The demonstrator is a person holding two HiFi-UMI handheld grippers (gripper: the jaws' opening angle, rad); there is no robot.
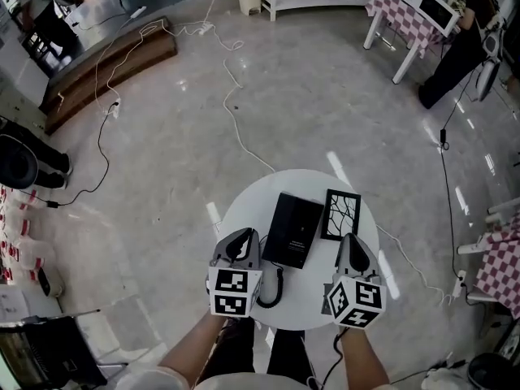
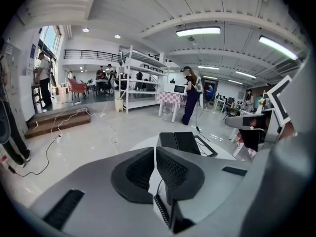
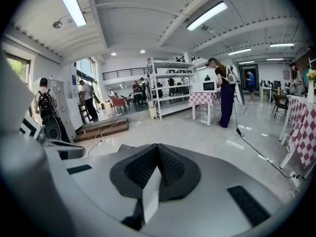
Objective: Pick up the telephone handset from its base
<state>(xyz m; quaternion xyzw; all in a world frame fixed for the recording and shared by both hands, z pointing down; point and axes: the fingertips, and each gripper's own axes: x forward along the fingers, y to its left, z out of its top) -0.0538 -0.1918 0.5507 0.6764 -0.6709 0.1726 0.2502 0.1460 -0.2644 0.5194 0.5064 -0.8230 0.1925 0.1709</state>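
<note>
Pre-grasp: handset (image 1: 281, 226) apparently seated on its base (image 1: 299, 232), mid-table.
Left tool (image 1: 244, 237) closed, empty, at table (image 1: 252, 197) near-left edge beside coiled cord (image 1: 272, 287); right tool (image 1: 351, 242) closed, empty, near-right edge. Both look staged for approach.

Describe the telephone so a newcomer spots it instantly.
Find the round white table on the grey floor. Two flat black things lie on it; the telephone is the solid black slab on the left, with a coiled cord, unlike the branch-patterned frame beside it.
</note>
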